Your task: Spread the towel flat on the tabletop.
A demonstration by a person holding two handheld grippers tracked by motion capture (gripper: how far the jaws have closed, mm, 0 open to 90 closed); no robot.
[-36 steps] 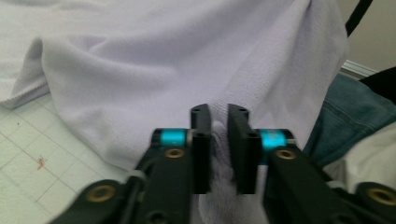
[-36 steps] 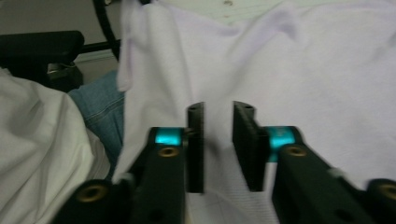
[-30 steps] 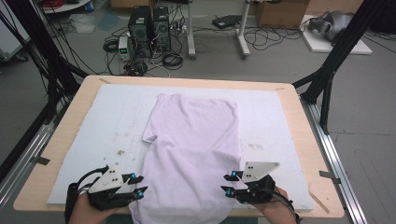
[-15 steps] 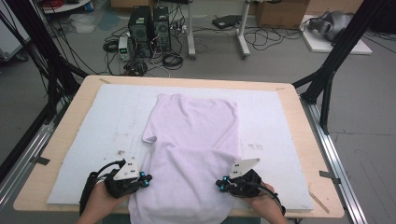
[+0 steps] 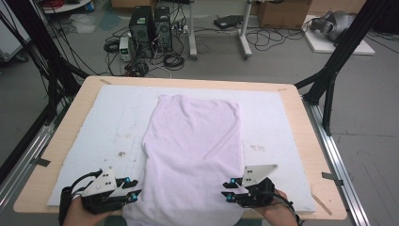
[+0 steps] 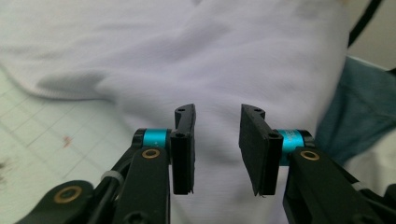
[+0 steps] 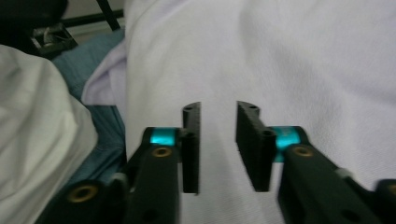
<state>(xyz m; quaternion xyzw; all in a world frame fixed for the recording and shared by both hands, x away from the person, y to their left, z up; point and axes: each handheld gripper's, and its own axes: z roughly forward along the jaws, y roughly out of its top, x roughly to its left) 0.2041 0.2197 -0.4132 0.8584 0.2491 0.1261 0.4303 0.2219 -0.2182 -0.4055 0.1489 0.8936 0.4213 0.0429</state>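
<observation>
Cloth [image 5: 193, 155] between left tongs [image 5: 132, 189] and right tongs [image 5: 227, 189], jaws parted.

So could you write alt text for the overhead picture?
A pale lilac T-shirt lies flat on a white mat covering a wooden table. At the near edge, a person's left tool and right tool sit at the shirt's two sides, jaws apart.

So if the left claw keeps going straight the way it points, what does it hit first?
Most likely the pale lilac garment: the left claw stands open with nothing between its pads, aimed at the cloth lying right ahead. How close the fabric is remains unclear.
</observation>
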